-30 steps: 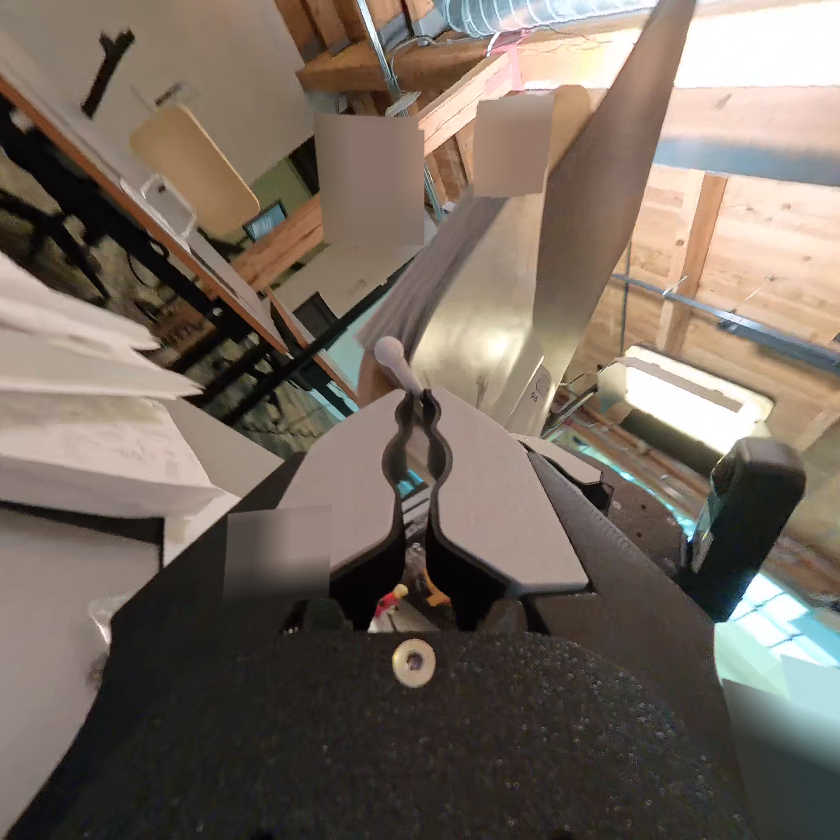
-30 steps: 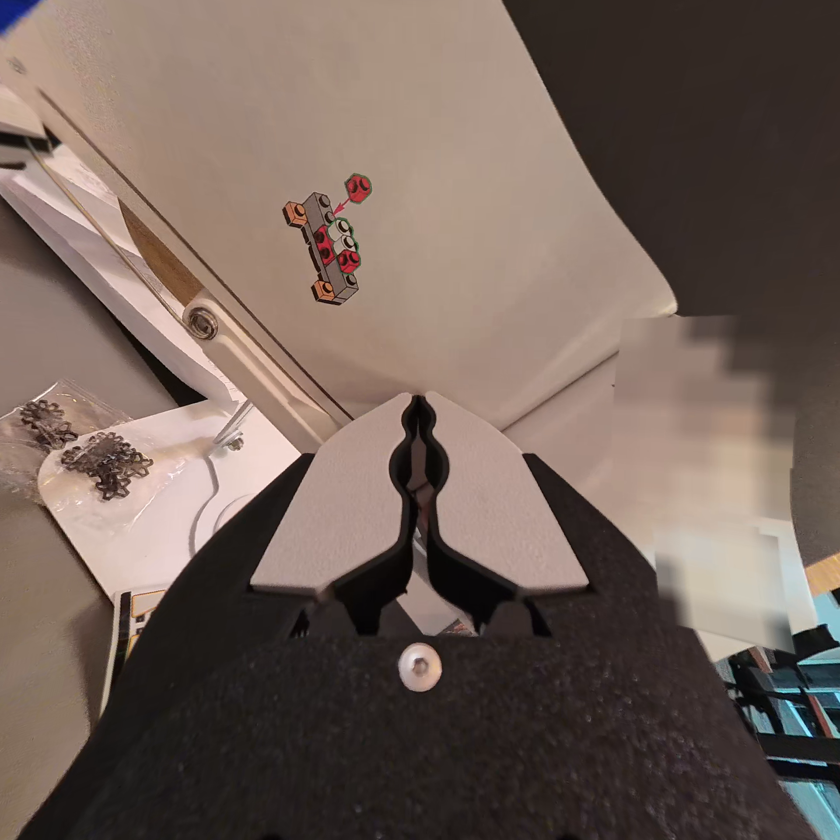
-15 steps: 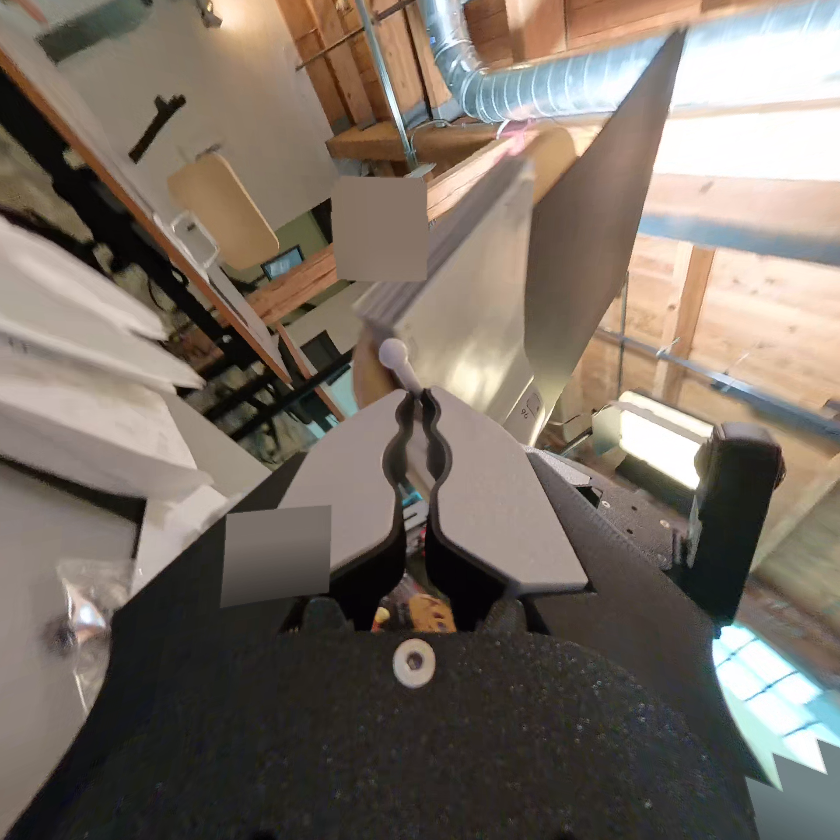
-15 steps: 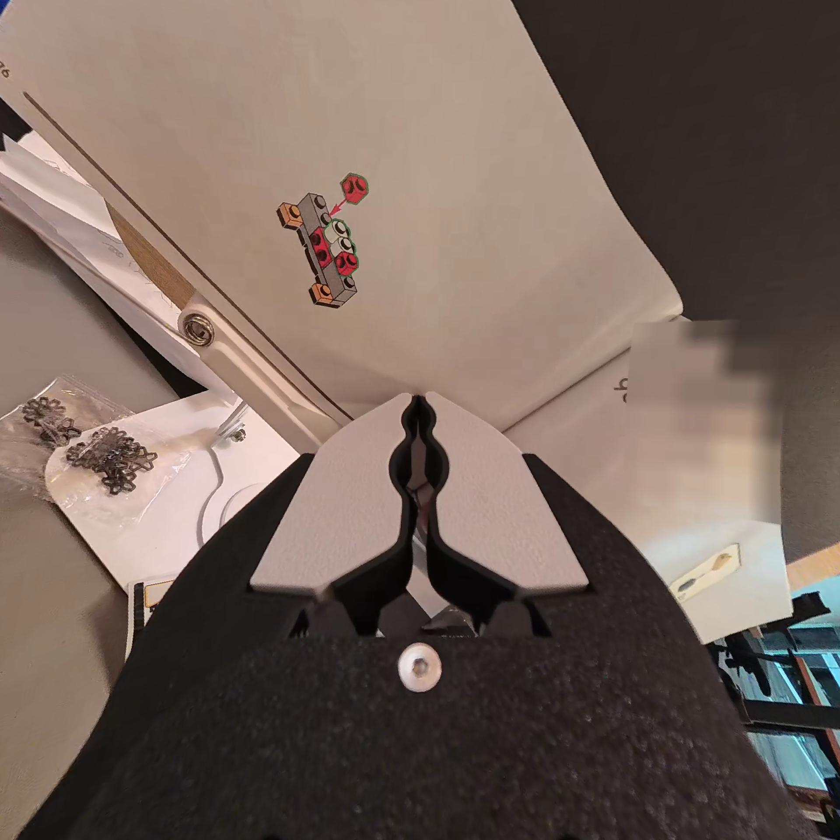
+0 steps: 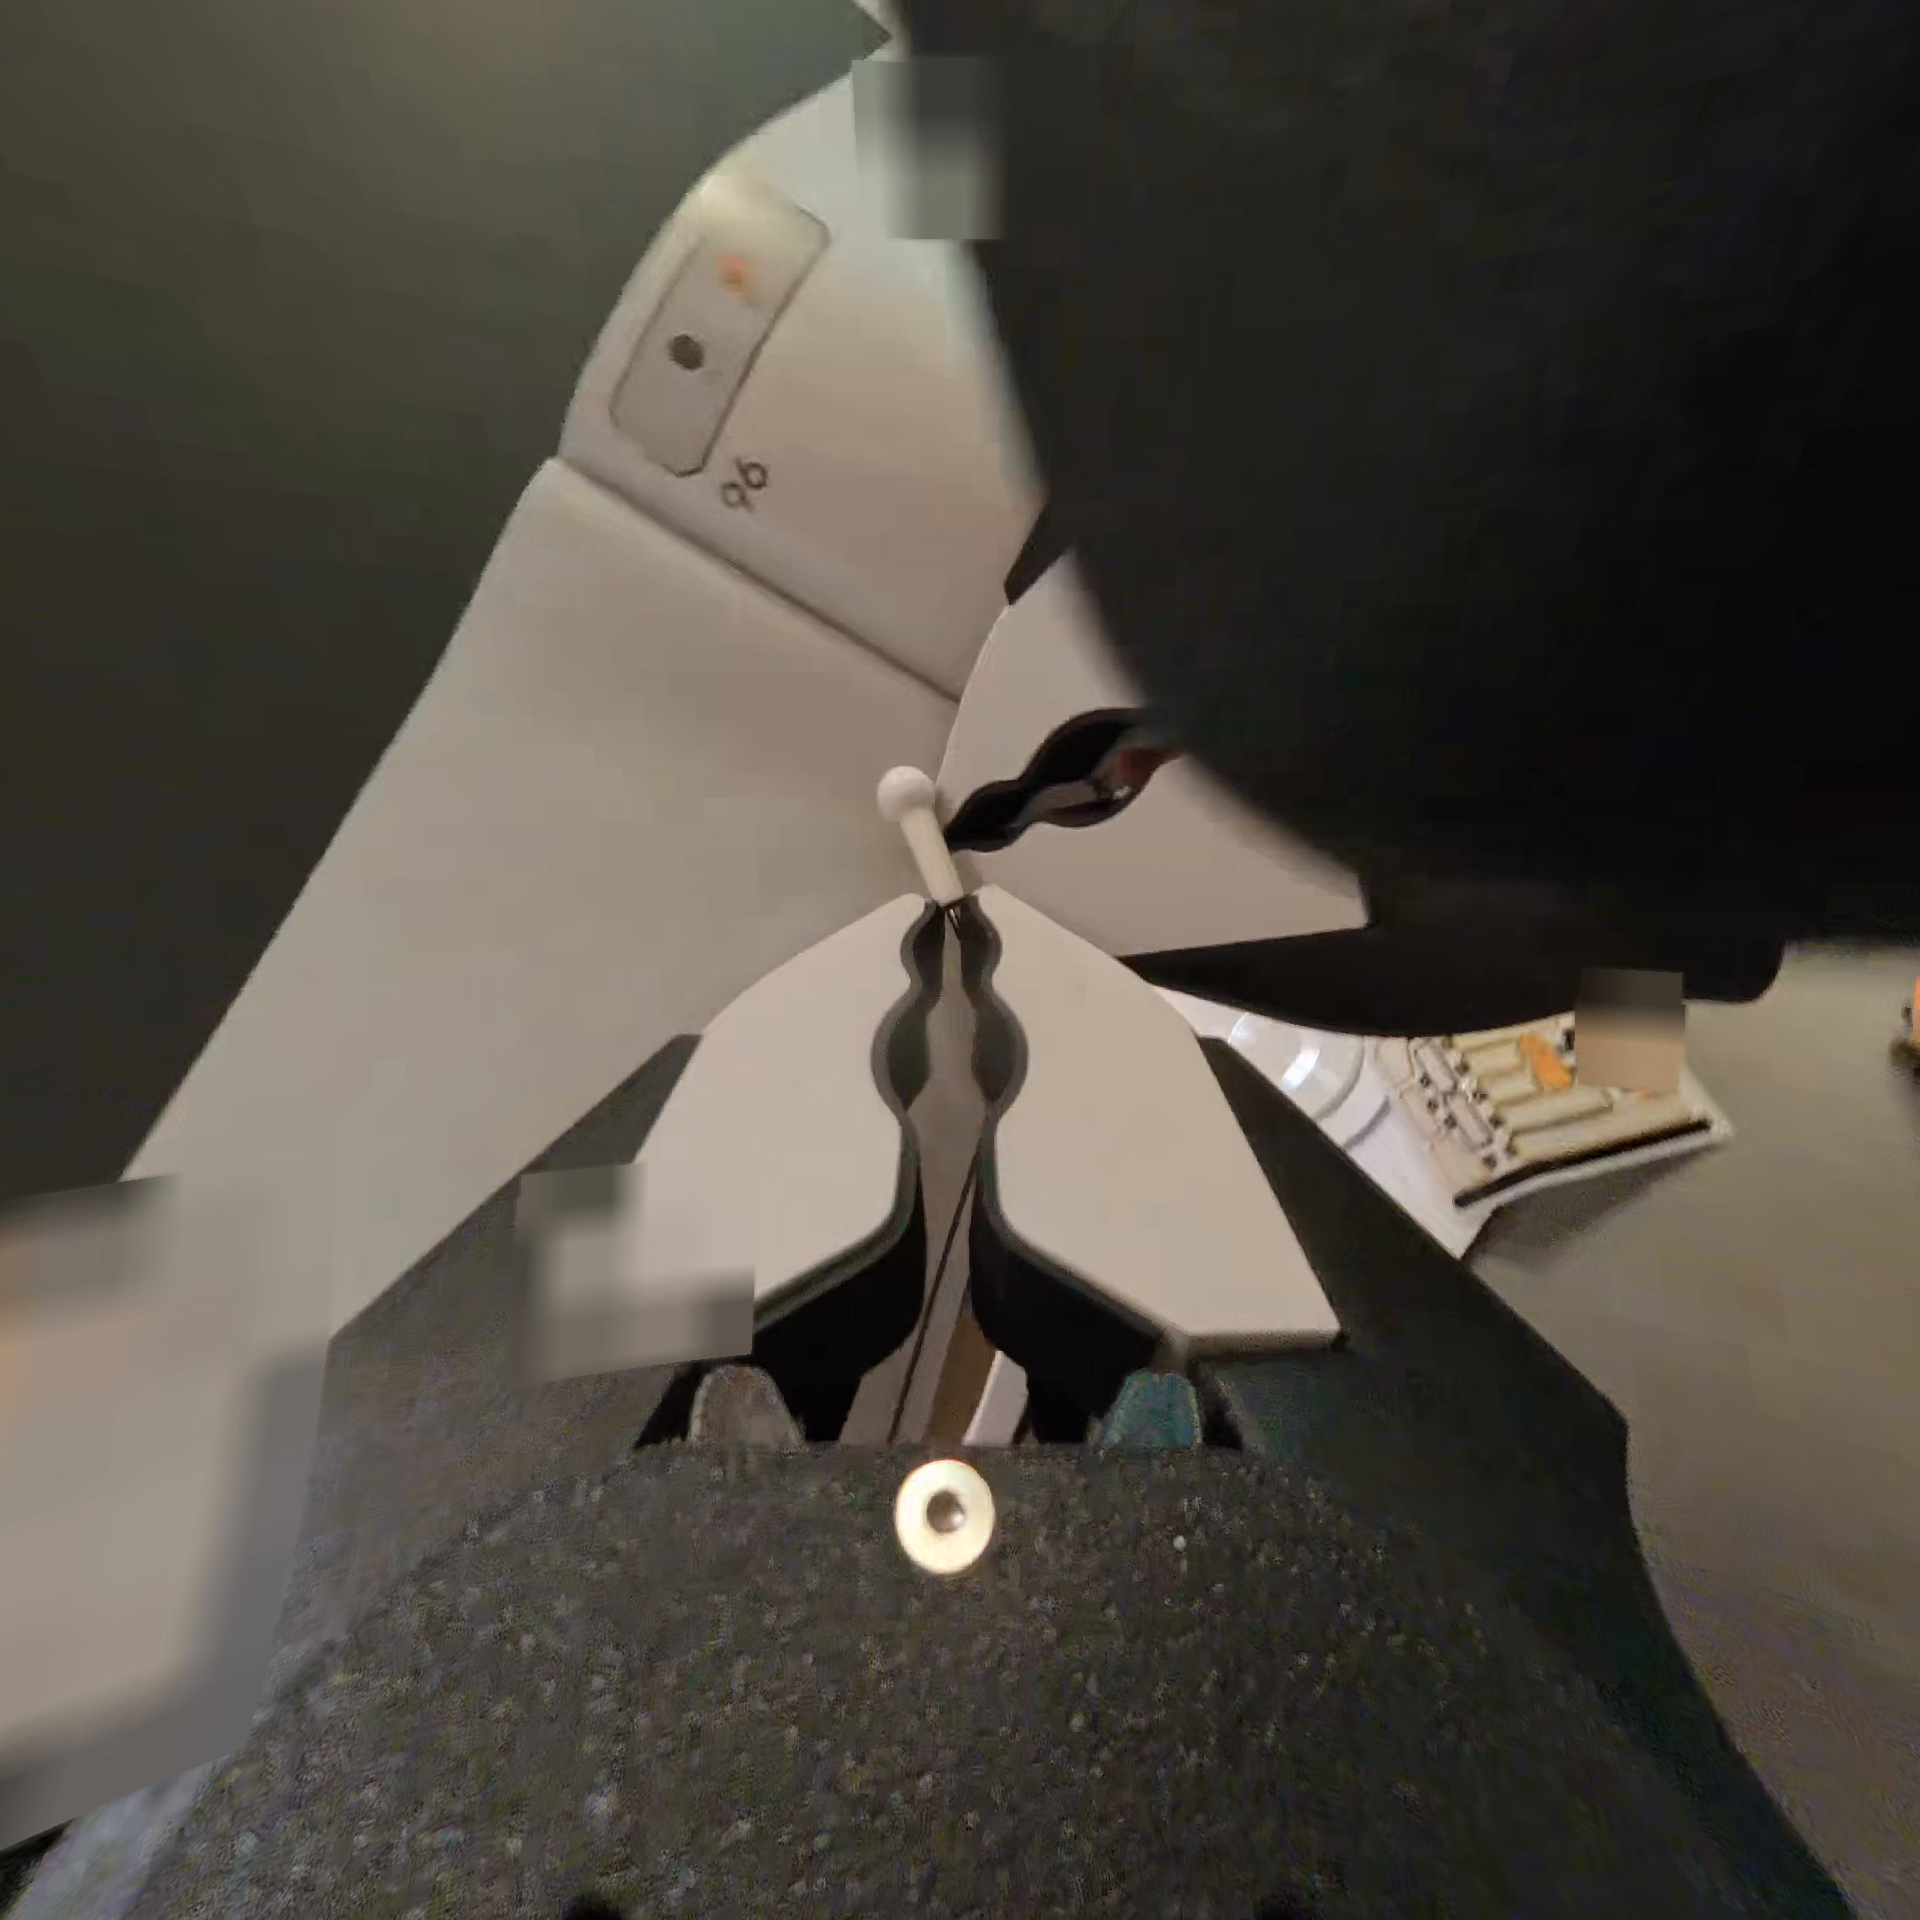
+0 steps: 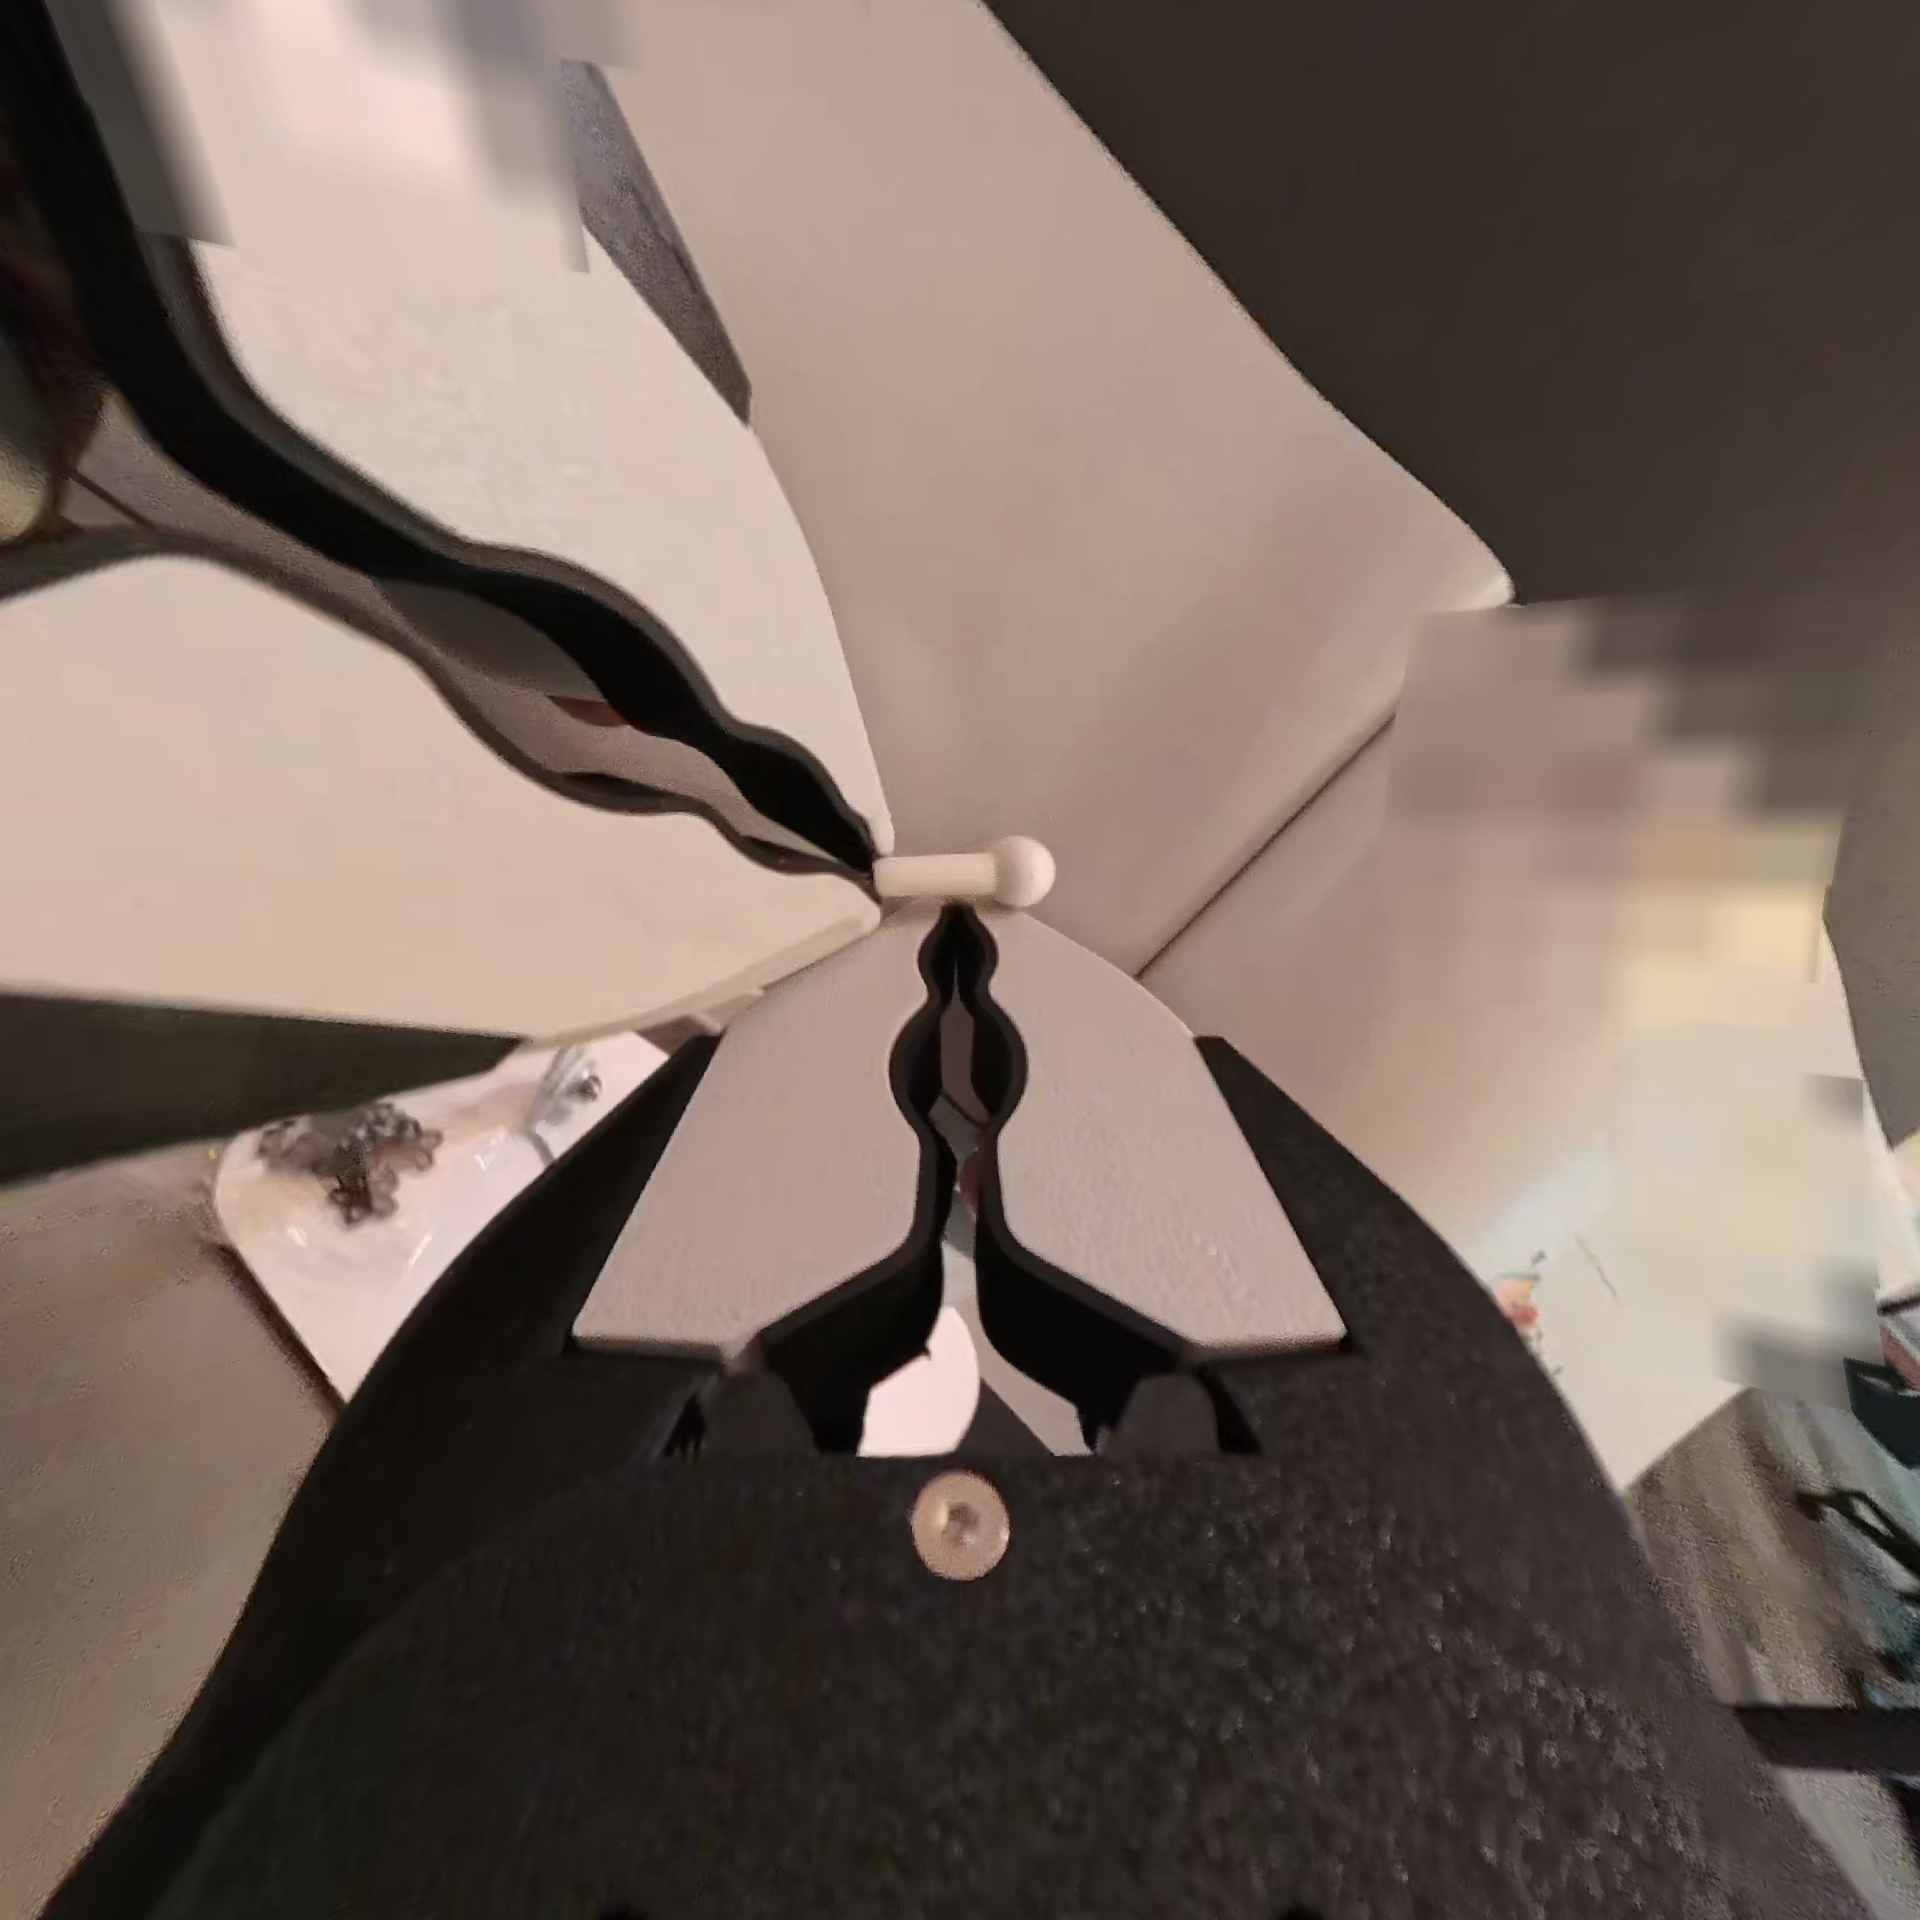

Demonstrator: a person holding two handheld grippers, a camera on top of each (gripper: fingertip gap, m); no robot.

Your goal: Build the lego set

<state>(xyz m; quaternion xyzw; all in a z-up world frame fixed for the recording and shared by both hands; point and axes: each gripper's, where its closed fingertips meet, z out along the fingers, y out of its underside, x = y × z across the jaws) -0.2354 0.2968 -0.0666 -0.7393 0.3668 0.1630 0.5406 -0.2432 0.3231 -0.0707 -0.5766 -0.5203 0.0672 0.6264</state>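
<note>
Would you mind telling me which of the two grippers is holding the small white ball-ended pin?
The left gripper holds the white pin, which sticks out from its shut jaws. The right gripper has nothing visible between its shut jaws beside the pin.

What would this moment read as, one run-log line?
left gripper: shut on white pin | right gripper: shut on booklet page | grippers: tips nearly meeting

**Grippers brought tip to tip at the booklet**

You've swung your left gripper [image 5: 948, 906] down from the ceiling to the instruction booklet [image 5: 582, 790]. Its white pin [image 6: 961, 868] now sits just beyond your right gripper [image 6: 961, 914], whose view has lost the printed diagram.
</note>
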